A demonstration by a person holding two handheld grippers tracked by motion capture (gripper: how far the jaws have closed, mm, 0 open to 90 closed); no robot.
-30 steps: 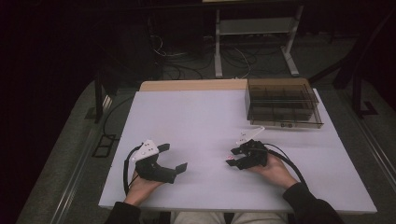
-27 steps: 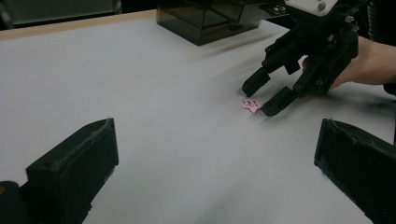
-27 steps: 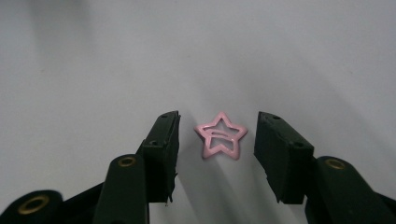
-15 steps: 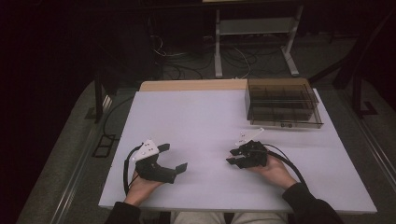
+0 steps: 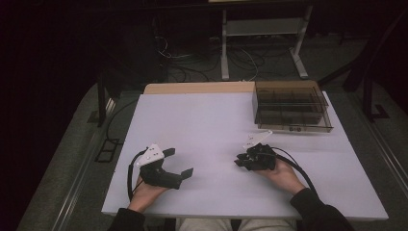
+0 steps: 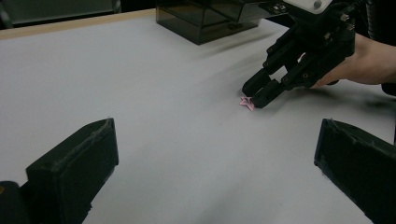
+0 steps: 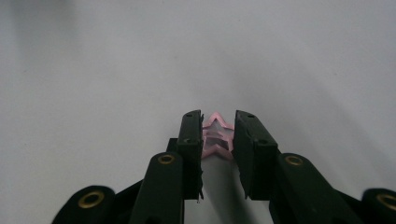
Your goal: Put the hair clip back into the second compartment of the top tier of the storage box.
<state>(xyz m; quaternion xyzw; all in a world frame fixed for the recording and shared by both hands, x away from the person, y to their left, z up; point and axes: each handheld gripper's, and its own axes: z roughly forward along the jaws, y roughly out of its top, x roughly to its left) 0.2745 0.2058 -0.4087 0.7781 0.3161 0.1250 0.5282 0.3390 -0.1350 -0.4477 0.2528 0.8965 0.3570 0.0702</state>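
Two black pads of the right gripper [image 7: 218, 115], just closing in, now snug against a tiny pink star [image 7: 217, 135]. One pad on each side, touching its points. Held low, tips down on the white table [image 5: 202, 120].

Star flat on the table, around 4 o'clock from the table's middle in the high view, right under those tips. Likely very light and thin, open in the middle by the look of it, maybe a bit bendy. Easy to flick away or squash. Best to pinch across two opposite sides, as now, low by the table, and squeeze softly. Then lift slow and straight up.

Out at 9 o'clock from there, the left gripper [image 5: 179, 161], jaws spread wide, holding nothing, close to the table's near edge.

Up at 1 o'clock from the right gripper, a dark see-through box [image 5: 292, 106] with compartments, at the far right corner, well apart from the star.

Beyond the table, dark floor with cables [image 5: 192, 53].
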